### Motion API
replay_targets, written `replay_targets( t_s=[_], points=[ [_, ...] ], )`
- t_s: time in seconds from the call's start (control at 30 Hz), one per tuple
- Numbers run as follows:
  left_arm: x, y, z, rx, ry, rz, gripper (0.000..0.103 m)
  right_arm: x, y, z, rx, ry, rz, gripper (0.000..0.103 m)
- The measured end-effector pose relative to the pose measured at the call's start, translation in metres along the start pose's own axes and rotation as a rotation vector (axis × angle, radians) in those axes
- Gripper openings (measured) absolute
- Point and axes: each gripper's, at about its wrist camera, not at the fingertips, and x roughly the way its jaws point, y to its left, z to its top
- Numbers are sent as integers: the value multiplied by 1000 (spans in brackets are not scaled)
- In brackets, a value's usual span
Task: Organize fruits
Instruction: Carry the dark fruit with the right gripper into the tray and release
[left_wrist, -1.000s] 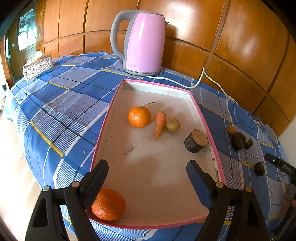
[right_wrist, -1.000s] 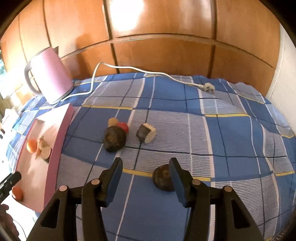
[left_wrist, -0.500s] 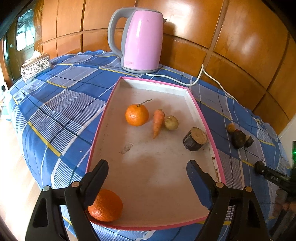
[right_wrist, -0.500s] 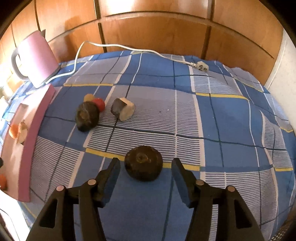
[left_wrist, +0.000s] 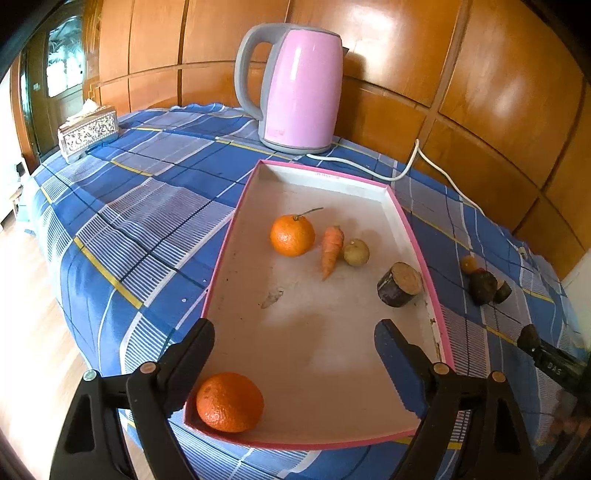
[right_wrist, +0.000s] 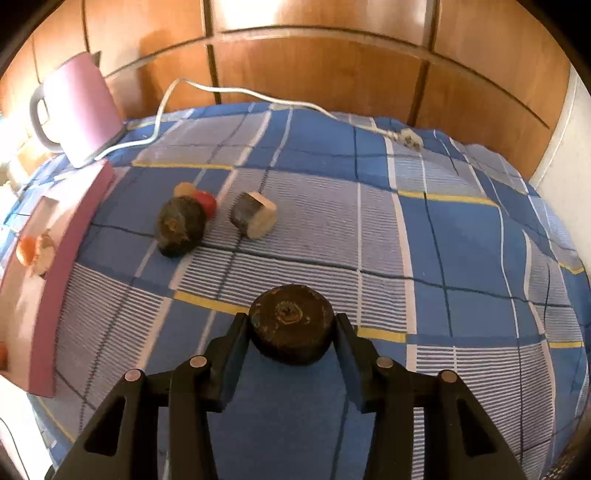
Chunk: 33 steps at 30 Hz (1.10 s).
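In the left wrist view my left gripper (left_wrist: 293, 326) hangs open over the near end of the pink-rimmed tray (left_wrist: 226, 258), holding nothing. The tray holds a stemmed orange (left_wrist: 291, 236), a carrot (left_wrist: 331, 249), a small yellow-green fruit (left_wrist: 356, 253), a cut dark chunk (left_wrist: 399, 284) and a second orange (left_wrist: 229, 402) in its near left corner. My right gripper (right_wrist: 291, 325) points down at the cloth. Its jaws are closing on a dark round fruit (right_wrist: 291, 325), with both pads touching its sides.
On the blue checked cloth right of the tray (right_wrist: 62, 266) lie a dark lumpy fruit (right_wrist: 181, 225), a small red one (right_wrist: 205, 201) and a cut chunk (right_wrist: 255, 216). A pink kettle (left_wrist: 299, 88) with cord and plug (right_wrist: 408, 138) stands behind. A tissue box (left_wrist: 88, 131) sits far left.
My right gripper has sunk and moved forward around the dark round fruit, and its jaws have narrowed onto it. The left gripper has stayed put, open.
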Motion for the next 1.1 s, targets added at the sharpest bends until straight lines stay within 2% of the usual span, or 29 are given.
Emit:
replay_targets(
  t_s=[0.43, 0.83, 0.97, 1.1],
  points=[
    [-11, 8, 1, -26, -27, -9, 91, -24, 55, -2, -131, -28, 138, 46],
    [-11, 19, 3, -65, -29, 3, 91, -35, 128, 5, -296, -30, 292, 46],
    [-12, 24, 6, -73, -38, 12, 91, -37, 153, 11, -324, -19, 366, 46],
    [-13, 35, 10, -100, -48, 29, 91, -34, 180, 14, -383, -14, 393, 46]
  ],
)
